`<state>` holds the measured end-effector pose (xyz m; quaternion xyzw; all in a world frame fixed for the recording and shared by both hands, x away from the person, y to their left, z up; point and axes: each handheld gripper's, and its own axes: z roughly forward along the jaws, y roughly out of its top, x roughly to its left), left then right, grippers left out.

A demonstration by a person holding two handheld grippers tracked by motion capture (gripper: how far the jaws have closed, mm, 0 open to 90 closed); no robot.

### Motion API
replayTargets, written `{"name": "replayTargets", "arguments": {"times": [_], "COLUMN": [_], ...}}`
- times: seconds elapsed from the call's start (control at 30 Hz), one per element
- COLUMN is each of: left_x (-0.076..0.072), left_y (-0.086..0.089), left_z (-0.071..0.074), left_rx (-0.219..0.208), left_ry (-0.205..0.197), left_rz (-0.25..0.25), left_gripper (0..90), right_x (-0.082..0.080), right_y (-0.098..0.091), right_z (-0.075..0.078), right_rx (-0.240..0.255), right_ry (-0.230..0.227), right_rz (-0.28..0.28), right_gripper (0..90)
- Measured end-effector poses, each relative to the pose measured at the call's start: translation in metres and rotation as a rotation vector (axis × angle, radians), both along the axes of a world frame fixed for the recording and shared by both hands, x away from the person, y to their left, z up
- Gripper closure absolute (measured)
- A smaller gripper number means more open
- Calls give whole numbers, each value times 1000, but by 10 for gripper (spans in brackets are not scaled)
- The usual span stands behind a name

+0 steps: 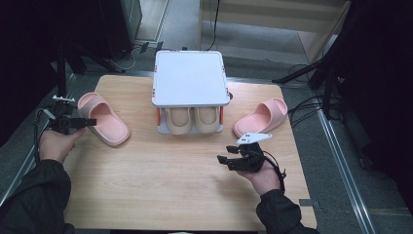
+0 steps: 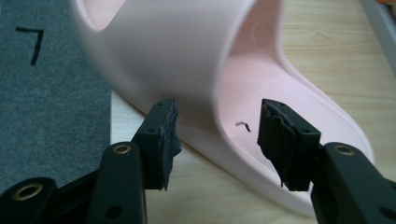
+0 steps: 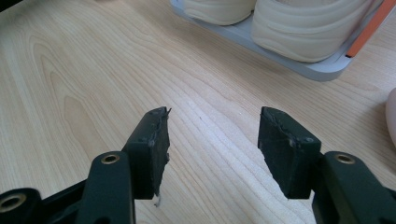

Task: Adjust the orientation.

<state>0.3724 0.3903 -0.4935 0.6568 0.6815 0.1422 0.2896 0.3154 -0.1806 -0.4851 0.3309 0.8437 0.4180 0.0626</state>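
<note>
Left gripper (image 1: pixel 91 121) at left pink slipper (image 1: pixel 103 118) on table (image 1: pixel 160 175) left edge, jaws wide around its side, pads not pressing. Right gripper (image 1: pixel 225 161) over bare wood, jaws apart, empty.

pale pink slipper (image 1: pixel 103 118) lies sole-down near the table's left edge.

In the left gripper view the pink slipper (image 2: pixel 196 60) is blurred along its strap and cut off by the top edge, so its toe end cannot be seen. Under the white shelf top (image 1: pixel 190 78) the two beige slippers (image 1: pixel 194 119) show their front ends alone. In the right gripper view another pink slipper (image 3: pixel 391 114) is cut by the right edge.
</note>
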Motion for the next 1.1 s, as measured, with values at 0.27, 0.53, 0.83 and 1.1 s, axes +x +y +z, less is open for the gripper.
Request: {"name": "replayTargets", "arguments": {"times": [0.27, 0.53, 0.83, 1.1], "left_x": [14, 14, 10, -12], "left_y": [4, 5, -1, -14], "left_z": [-8, -9, -4, 16], "left_rx": [16, 89, 59, 60], "left_ry": [-4, -41, -33, -60], "left_rz": [72, 73, 0, -109], "left_gripper": [482, 749, 844, 846], "right_x": [1, 1, 1, 2], "right_y": [-1, -3, -4, -6], "right_z": [-1, -1, 0, 0], "right_rx": [0, -2, 0, 3], "right_ry": [-2, -4, -1, -4], "right_rz": [0, -5, -13, -16], "right_gripper": [438, 438, 438, 439]}}
